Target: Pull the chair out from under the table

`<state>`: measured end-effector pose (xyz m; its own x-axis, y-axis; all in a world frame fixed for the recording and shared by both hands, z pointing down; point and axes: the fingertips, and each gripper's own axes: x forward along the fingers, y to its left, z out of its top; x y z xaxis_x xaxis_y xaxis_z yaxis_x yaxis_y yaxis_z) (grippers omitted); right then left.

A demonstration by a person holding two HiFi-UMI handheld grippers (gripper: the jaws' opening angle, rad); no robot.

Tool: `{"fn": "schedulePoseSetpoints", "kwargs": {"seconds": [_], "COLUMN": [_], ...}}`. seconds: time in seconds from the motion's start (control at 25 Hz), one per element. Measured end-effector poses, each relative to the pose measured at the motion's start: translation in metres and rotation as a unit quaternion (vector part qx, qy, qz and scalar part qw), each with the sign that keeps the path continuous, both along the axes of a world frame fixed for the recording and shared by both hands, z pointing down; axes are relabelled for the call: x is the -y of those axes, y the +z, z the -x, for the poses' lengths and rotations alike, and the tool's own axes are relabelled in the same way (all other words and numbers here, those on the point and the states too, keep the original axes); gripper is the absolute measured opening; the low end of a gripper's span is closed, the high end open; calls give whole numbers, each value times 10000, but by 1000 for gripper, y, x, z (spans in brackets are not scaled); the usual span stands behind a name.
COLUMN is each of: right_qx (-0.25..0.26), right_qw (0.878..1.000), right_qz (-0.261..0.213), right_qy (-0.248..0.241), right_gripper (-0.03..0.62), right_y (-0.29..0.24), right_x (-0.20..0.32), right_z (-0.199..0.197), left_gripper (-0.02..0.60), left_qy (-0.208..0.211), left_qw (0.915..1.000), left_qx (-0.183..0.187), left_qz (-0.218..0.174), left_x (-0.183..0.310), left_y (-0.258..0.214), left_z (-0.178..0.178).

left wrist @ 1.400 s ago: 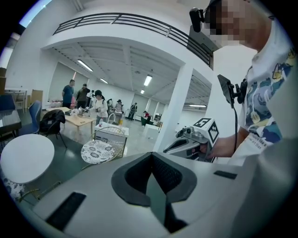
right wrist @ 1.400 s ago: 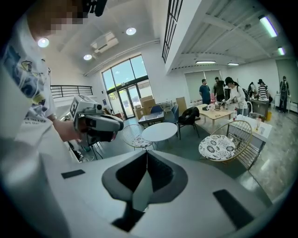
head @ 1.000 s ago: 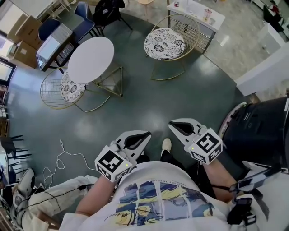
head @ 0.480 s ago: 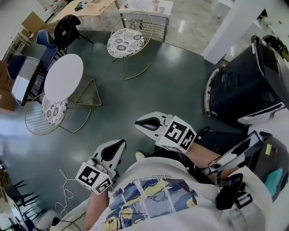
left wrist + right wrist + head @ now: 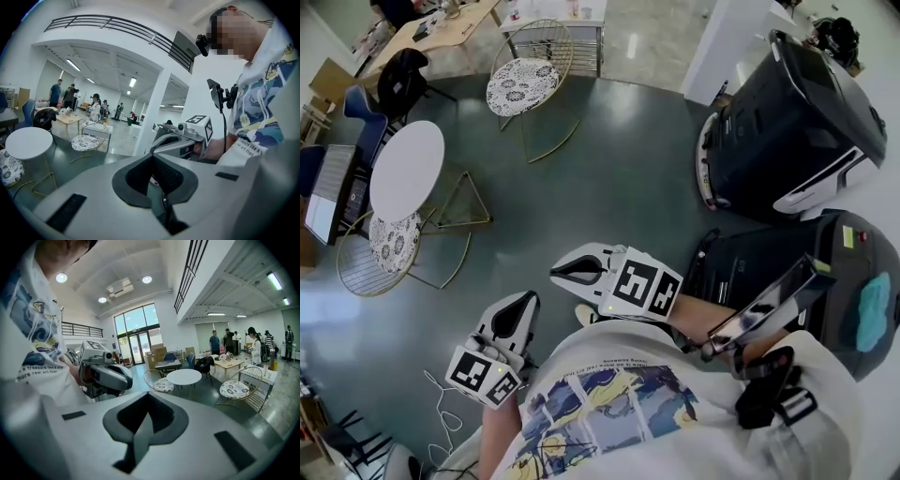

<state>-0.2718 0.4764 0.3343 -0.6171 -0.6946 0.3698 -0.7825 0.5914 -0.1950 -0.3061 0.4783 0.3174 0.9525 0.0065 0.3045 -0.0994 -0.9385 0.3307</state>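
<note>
The round white table [image 5: 408,171] stands far left on the dark floor. A gold wire chair with a patterned cushion [image 5: 389,246] is tucked partly under its near side; the right gripper view shows that chair [image 5: 157,380] beside the table [image 5: 184,376]. Both grippers are held close to the person's body, far from the chair. My left gripper [image 5: 525,302] is shut and empty, its jaws meeting [image 5: 152,157]. My right gripper [image 5: 567,272] is shut too, with nothing between the jaws [image 5: 146,394].
A second wire chair [image 5: 523,80] stands alone at the back. A large black machine [image 5: 787,122] and a black bin [image 5: 759,272] are at the right. A white cable [image 5: 441,394] lies on the floor. A desk with a laptop [image 5: 328,192] flanks the table. Several people stand far off [image 5: 70,96].
The head view has swung right: table and chairs slid left, and the black machine came into view. Both grippers moved across the floor, staying shut and empty.
</note>
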Motion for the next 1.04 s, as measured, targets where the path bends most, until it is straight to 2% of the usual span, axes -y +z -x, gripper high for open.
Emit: {"fn": "schedulePoseSetpoints", "kwargs": {"seconds": [0.28,0.56,0.8,1.04], "right_qx": [-173,-199,-147,-127], "right_qw": [9998,9997,9996,9996], "right_qz": [-3,27,26,70], "right_qy": [34,167,248,244], "right_gripper": [10,9,9,9], "right_y": [0,0,5,10], "right_x": [-7,-2,17,58], "right_z": [5,-15,-56,-126], "left_gripper": [9,9,9,9], "left_qy": [-28,62,124,175], "left_qw": [10000,10000,9999,9997], "left_qx": [-34,-9,102,197], "left_qz": [35,58,50,18], "left_x": [-5,0,19,60], "left_y": [4,7,14,15], "left_z": [11,-5,-42,-112]}}
